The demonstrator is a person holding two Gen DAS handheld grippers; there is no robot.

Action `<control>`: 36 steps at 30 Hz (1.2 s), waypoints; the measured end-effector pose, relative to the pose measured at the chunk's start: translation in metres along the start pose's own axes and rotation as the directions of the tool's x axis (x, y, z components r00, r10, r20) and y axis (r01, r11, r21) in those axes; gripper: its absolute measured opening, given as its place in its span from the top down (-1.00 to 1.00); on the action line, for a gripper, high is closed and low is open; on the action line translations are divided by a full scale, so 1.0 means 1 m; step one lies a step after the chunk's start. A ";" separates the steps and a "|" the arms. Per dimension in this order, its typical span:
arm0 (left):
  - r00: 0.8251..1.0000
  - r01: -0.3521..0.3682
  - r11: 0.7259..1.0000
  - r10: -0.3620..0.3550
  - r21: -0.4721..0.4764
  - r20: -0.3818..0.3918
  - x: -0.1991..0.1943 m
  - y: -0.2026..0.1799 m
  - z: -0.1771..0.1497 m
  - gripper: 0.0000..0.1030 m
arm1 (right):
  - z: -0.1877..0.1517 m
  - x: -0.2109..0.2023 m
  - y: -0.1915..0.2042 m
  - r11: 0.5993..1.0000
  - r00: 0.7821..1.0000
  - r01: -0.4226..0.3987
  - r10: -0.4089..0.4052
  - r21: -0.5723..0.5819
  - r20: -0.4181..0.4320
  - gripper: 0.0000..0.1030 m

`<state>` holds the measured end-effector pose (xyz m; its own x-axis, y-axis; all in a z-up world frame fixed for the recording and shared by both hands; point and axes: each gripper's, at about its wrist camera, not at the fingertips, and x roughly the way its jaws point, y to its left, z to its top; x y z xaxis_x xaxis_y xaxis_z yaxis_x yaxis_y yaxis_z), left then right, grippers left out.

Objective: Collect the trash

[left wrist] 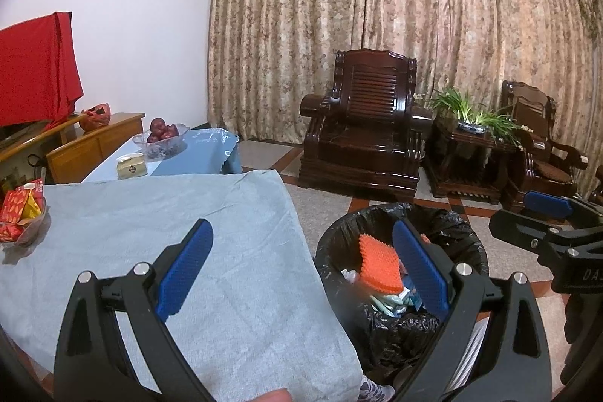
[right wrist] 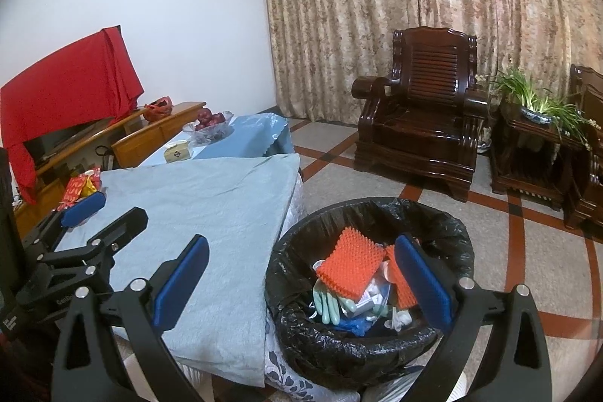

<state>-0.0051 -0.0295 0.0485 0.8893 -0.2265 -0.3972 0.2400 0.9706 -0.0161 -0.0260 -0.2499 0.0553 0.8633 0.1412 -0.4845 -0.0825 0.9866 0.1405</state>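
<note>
Nearest to the lens, wide apart and empty: the blue pads of the left gripper (left wrist: pixel 301 268), one pad over the grey-blue cloth (left wrist: pixel 169 232) of the table, the other over the trash bin (left wrist: pixel 467 240). Same spread posture for the right gripper (right wrist: pixel 303 283), holding nothing, left pad above the cloth (right wrist: pixel 211 198), right pad above the bin (right wrist: pixel 448 225).

Just beside the table edge, on the floor: the bin, lined with a black bag. Inside, on top of the pile, an orange spiked pad (right wrist: pixel 350 262), tilted; under it a pale green glove (right wrist: pixel 328 300), some blue plastic and small white pieces, too jumbled to name. A second orange piece (right wrist: pixel 399 283) partly hidden behind the right pad.

At the far left edge of the cloth, a dish with red packets (left wrist: pixel 19 213). Farther back, on a blue-covered table, a glass bowl of dark red fruit (left wrist: pixel 162 132) and near it a small yellowish box (left wrist: pixel 132 166). Behind, a red drape (left wrist: pixel 34 74) over a dark screen, a wooden cabinet, patterned curtains (left wrist: pixel 377 25), a dark wooden armchair (left wrist: pixel 365 127) and a green plant (left wrist: pixel 467 108) on a side table.
</note>
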 end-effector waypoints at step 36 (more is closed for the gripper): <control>1.000 -0.004 1.000 0.004 0.004 -0.005 0.001 0.001 0.000 -0.82 | 0.001 0.000 0.001 1.000 1.000 -0.001 0.001 0.001 -0.003 -0.88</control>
<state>-0.0039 -0.0288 0.0476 0.8882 -0.2226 -0.4019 0.2385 0.9711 -0.0107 -0.0258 -0.2486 0.0567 0.8618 0.1425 -0.4868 -0.0828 0.9864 0.1422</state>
